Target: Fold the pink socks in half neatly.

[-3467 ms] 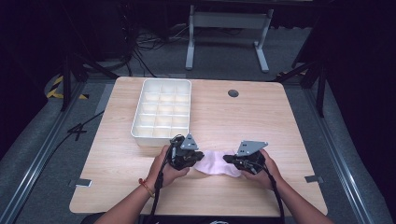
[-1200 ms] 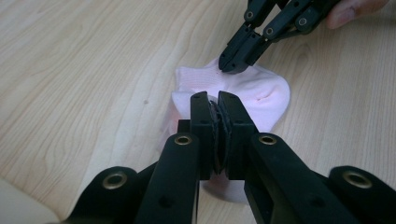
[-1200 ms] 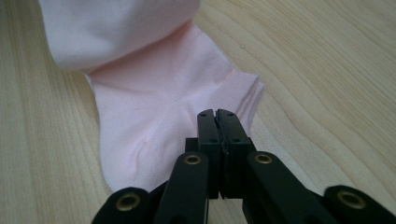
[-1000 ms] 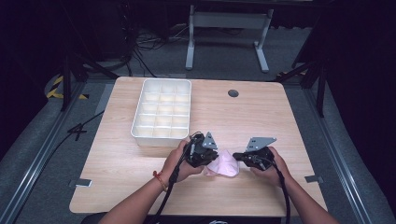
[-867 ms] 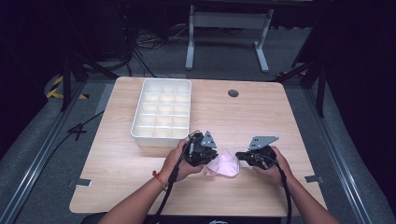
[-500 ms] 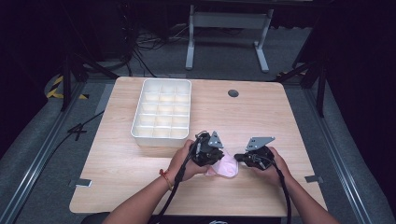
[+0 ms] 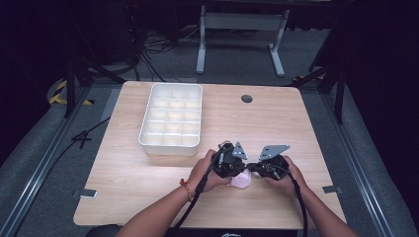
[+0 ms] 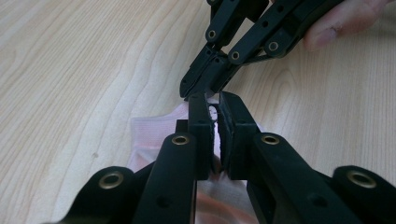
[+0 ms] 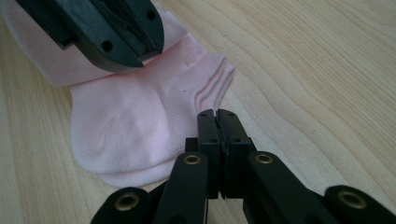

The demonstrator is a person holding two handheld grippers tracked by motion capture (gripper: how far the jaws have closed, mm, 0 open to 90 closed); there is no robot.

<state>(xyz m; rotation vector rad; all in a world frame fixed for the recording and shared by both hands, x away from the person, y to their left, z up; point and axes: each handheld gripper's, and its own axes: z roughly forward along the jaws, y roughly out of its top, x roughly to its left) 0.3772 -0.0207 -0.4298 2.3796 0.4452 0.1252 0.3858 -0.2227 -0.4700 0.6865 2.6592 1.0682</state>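
Where the pink sock [image 7: 241, 181] lies flat on the bench [image 7: 148, 177], it sits near the front edge, right of centre, between the two hands. The left hand-held gripper [image 8: 212, 103] has its jaws nearly closed on a fold of the sock's fabric (a thin strip of cloth shows in the narrow gap). The right hand-held gripper [image 9: 217, 114] has its jaws pressed together at the sock's edge; whether fabric is pinched there cannot be told. The white compartment tray [image 7: 170, 145] stands apart, toward the rear-left.
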